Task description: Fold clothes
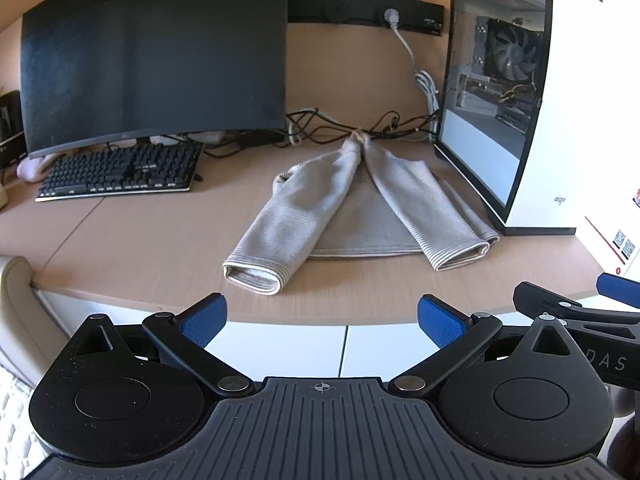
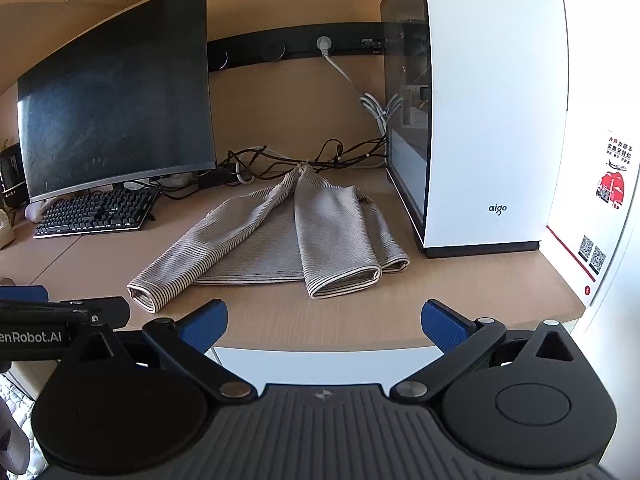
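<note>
desk (image 1: pixel 120 240) holds striped garment (image 1: pixel 356 216), well beyond both open jaws.

This was a home computer nook, a desk set into a wood-panelled alcove. A light wood desk (image 1: pixel 120 236) held a large curved monitor (image 1: pixel 156 52) at ten o'clock, dark, with a black mechanical keyboard (image 1: pixel 120 172) lying just before it. At two o'clock stood a white glass-sided PC tower (image 1: pixel 532 100), its fan showing, marked "aigo". A black power strip (image 1: pixel 364 10) ran along the back wall at twelve o'clock, with a white plug in it, and tangled cables (image 1: pixel 360 124) lay beneath. Quilted bedding (image 1: pixel 12 400) showed at eight o'clock.
</note>
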Available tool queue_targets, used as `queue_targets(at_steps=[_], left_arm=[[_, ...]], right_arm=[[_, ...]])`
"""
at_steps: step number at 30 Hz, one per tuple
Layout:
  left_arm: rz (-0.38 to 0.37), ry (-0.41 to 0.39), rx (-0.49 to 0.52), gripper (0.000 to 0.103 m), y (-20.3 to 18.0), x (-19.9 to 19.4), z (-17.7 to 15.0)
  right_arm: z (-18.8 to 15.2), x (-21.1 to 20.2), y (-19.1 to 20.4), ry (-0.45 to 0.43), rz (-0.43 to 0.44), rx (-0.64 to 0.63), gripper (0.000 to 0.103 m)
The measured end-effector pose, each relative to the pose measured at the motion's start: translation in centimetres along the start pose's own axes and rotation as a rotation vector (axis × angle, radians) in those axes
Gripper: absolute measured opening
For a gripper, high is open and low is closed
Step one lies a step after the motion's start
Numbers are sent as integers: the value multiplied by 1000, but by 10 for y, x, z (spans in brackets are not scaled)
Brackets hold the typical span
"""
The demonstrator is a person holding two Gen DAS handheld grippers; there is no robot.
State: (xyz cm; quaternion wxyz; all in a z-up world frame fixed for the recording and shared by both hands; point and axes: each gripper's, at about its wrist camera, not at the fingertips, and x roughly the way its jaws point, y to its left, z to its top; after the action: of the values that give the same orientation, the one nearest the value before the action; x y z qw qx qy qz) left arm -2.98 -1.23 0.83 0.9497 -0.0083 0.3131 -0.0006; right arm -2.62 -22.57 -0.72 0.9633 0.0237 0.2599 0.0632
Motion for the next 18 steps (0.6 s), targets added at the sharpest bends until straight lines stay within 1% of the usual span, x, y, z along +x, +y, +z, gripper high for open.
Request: queue_targets(at_steps=[18], left_arm=[[2, 15, -15, 103, 4, 5, -1]], right_arm=[[1, 6, 5, 13, 10, 1, 103]])
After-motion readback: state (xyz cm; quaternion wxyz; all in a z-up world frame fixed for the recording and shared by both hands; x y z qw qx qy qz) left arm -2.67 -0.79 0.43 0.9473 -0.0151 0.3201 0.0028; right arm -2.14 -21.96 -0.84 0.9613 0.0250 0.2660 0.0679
